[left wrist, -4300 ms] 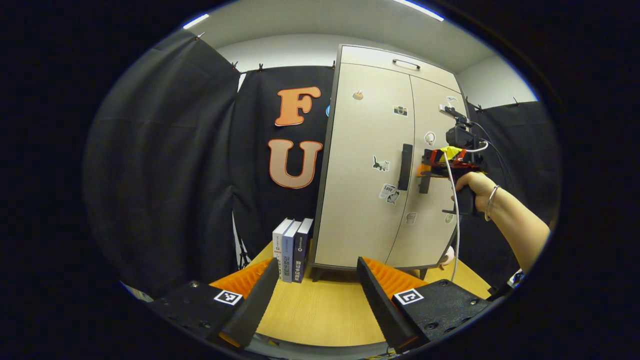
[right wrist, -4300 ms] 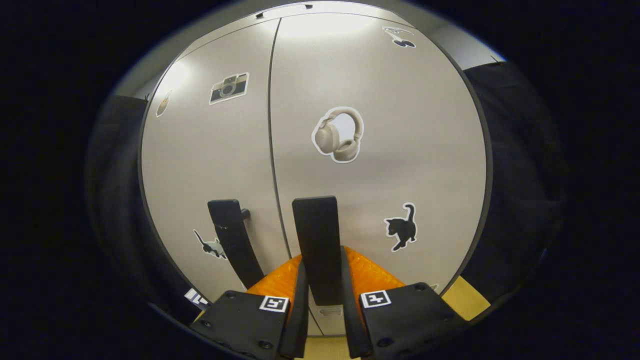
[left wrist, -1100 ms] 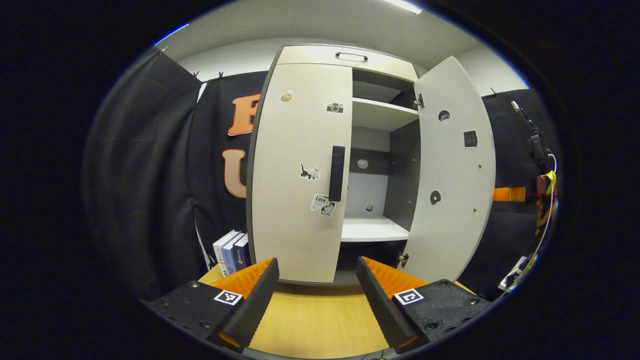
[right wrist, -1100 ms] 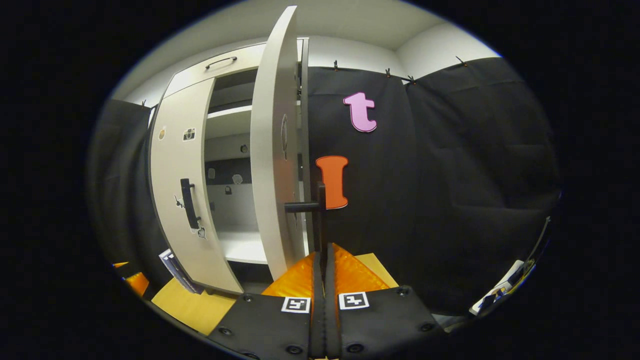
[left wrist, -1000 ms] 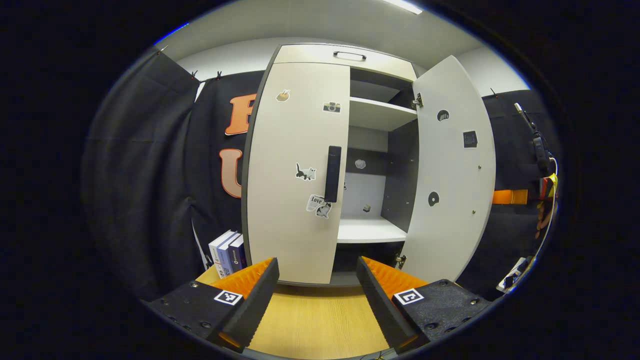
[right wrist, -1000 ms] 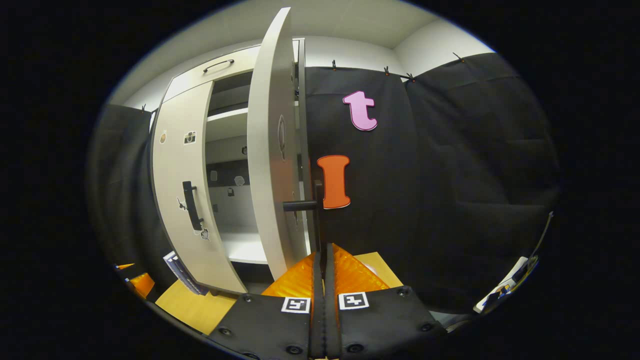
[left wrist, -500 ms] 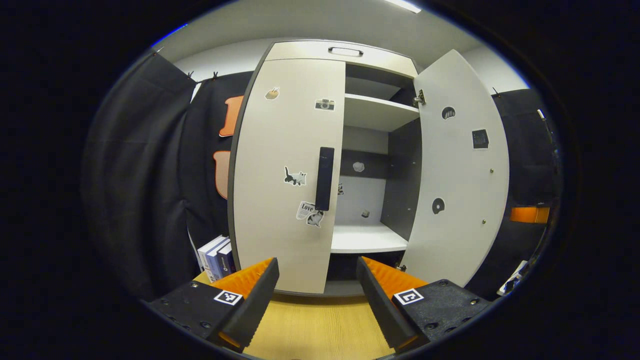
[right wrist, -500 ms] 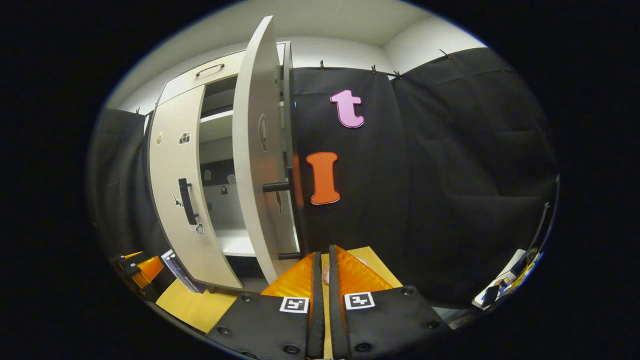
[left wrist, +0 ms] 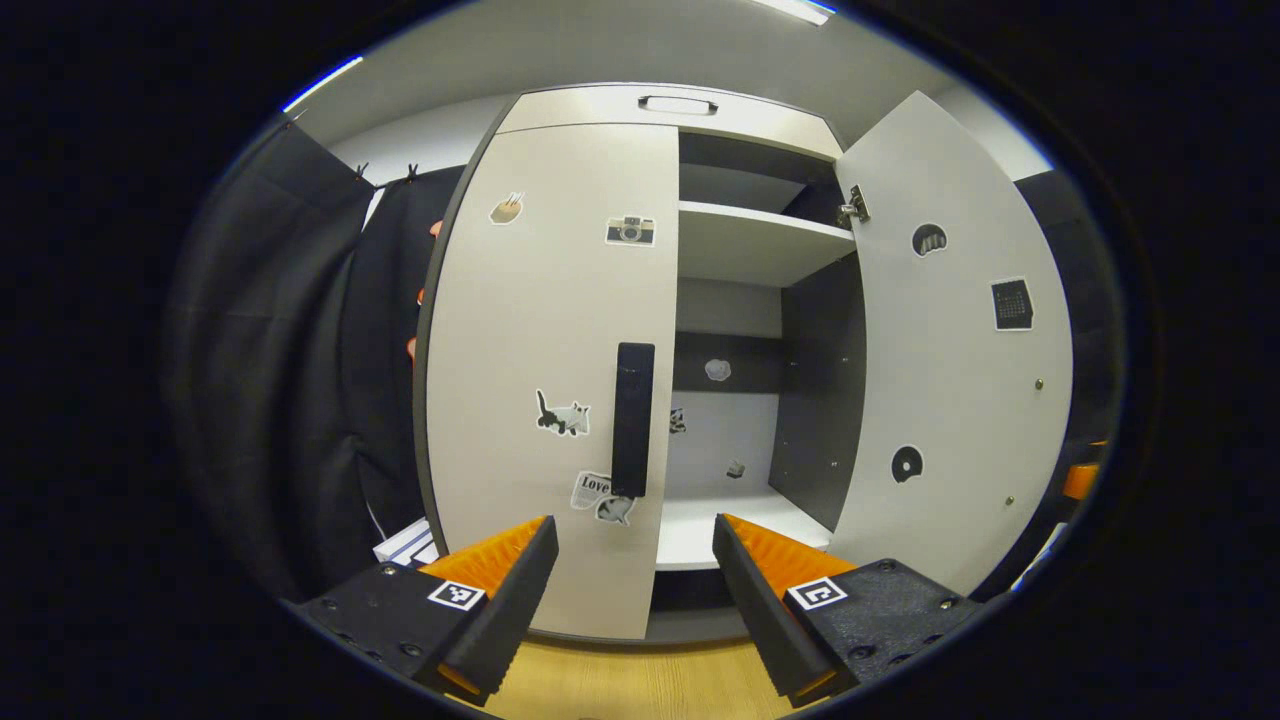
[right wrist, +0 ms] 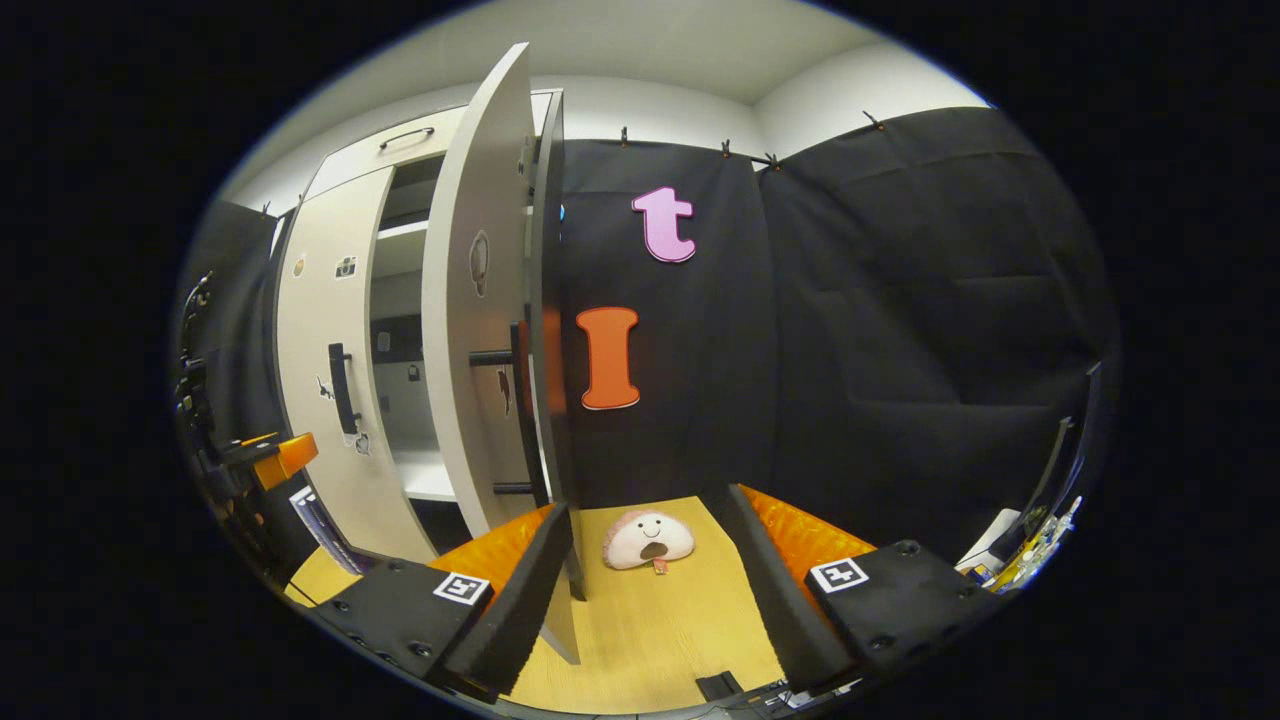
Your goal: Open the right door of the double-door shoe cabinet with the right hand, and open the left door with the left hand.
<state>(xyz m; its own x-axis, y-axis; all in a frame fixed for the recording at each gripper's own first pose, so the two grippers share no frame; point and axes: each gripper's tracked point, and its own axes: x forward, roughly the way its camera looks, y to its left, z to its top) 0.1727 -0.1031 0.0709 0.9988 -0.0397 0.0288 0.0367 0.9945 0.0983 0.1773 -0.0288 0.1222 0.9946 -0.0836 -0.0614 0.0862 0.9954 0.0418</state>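
Note:
The pale shoe cabinet (left wrist: 590,104) fills the left gripper view. Its left door (left wrist: 530,330) is closed, with a black vertical handle (left wrist: 634,418) near the inner edge. The right door (left wrist: 950,380) stands swung wide, showing shelves inside. My left gripper (left wrist: 635,600) is open, just below and in front of the left door's handle, not touching it. In the right gripper view my right gripper (right wrist: 645,590) is open and empty, and the right door (right wrist: 480,330) stands edge-on beyond its left finger, with that door's handle (right wrist: 524,420) clear of the fingers. The left gripper (right wrist: 255,455) shows at far left.
A small round plush toy (right wrist: 648,540) lies on the wooden table (right wrist: 660,630) beyond the right gripper's fingers. Several books (right wrist: 315,520) stand beside the cabinet's left side. Black cloth walls close in the booth behind and to the right.
The right door went from closed to wide open. My right gripper let go of its handle, opened and drew back. My left gripper moved closer to the left door's handle.

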